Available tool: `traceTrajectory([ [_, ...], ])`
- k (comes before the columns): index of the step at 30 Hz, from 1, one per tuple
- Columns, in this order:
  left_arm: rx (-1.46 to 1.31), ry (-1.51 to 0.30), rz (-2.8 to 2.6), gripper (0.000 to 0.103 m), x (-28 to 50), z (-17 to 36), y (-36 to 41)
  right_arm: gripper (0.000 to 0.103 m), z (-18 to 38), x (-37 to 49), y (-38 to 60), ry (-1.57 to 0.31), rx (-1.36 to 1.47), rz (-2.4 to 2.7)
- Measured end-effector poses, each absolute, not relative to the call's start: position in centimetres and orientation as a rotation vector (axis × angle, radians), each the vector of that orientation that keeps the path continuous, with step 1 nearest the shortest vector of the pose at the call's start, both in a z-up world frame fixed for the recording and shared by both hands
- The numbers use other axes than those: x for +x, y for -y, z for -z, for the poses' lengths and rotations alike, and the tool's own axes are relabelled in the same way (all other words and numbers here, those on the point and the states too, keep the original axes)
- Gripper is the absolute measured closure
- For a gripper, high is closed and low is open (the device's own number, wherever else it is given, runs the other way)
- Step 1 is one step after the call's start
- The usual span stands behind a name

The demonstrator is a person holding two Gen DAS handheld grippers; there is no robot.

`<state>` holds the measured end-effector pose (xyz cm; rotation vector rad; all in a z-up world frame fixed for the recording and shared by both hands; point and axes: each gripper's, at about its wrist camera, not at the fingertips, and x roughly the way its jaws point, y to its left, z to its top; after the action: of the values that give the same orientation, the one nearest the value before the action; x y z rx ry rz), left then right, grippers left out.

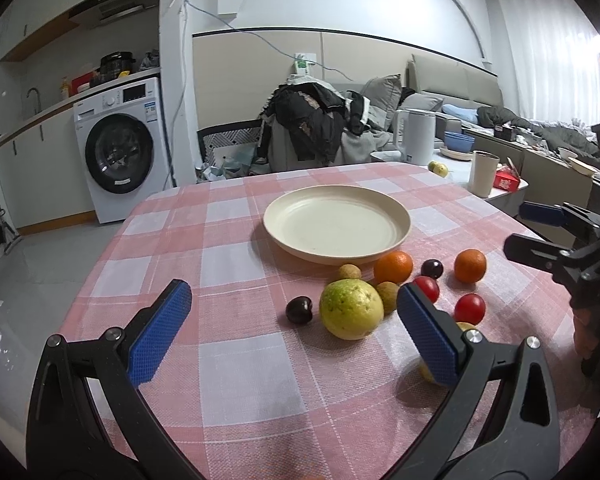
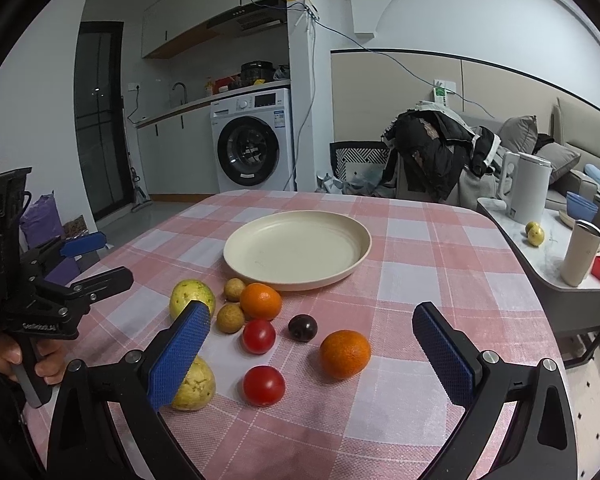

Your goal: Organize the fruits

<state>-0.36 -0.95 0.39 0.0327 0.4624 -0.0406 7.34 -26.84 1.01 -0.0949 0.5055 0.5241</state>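
Observation:
An empty cream plate (image 1: pixel 336 224) (image 2: pixel 296 250) sits mid-table on the pink checked cloth. In front of it lie loose fruits: a yellow-green guava (image 1: pixel 351 309) (image 2: pixel 191 296), a second guava (image 2: pixel 194 386), two oranges (image 1: pixel 393 267) (image 1: pixel 470 265) (image 2: pixel 261 301) (image 2: pixel 345 354), two red tomatoes (image 1: pixel 469 308) (image 2: pixel 259 336) (image 2: pixel 264 385), two dark plums (image 1: pixel 299 309) (image 1: pixel 432 269) (image 2: pixel 302 328) and two small brown longans (image 1: pixel 349 272) (image 2: pixel 234 289). My left gripper (image 1: pixel 294 320) is open above the near table, empty. My right gripper (image 2: pixel 312 344) is open above the fruits, empty.
The right gripper shows at the right edge of the left wrist view (image 1: pixel 556 236); the left gripper shows at the left of the right wrist view (image 2: pixel 80 264). A side table to the right holds a white kettle (image 2: pixel 526 192), a cup (image 2: pixel 582 252) and bowls. A chair with clothes (image 1: pixel 312 128) stands behind the table.

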Motion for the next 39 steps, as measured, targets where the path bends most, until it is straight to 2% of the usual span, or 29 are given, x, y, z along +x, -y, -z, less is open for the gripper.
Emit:
traceTrajectory([
  [14, 0.031, -0.471, 0.153, 0.001, -0.4, 0.0, 2.8, 0.001, 0.9, 9.5, 27.2, -0.694, -0.099, -0.491],
  [16, 0.028, -0.483, 0.189, 0.001, -0.6, 0.0, 3.3, 0.006, 1.3, 9.3, 27.1, -0.733, -0.111, -0.512],
  [19, 0.019, -0.526, 0.239, 0.001, -0.6, 0.2, 3.9, 0.019, 2.0, 8.8, 26.9, -0.793, -0.134, -0.560],
  [24, 0.047, -0.580, 0.304, 0.001, -0.7, 0.7, 5.5, 0.025, 3.0, 8.3, 25.9, -0.848, -0.168, -0.615],
  [28, 0.060, -0.644, 0.324, 0.002, -0.3, 1.4, 6.2, 0.041, 3.8, 8.3, 25.2, -0.888, -0.197, -0.620],
  [33, 0.084, -0.709, 0.345, 0.006, 0.2, 2.4, 7.0, 0.043, 4.2, 8.7, 24.6, -0.904, -0.211, -0.646],
  [35, 0.089, -0.732, 0.366, 0.011, 0.3, 2.7, 7.3, 0.048, 4.2, 8.9, 24.3, -0.911, -0.219, -0.651],
  [39, 0.105, -0.779, 0.364, 0.011, 0.9, 3.4, 7.6, 0.052, 4.5, 9.2, 23.7, -0.926, -0.221, -0.669],
])
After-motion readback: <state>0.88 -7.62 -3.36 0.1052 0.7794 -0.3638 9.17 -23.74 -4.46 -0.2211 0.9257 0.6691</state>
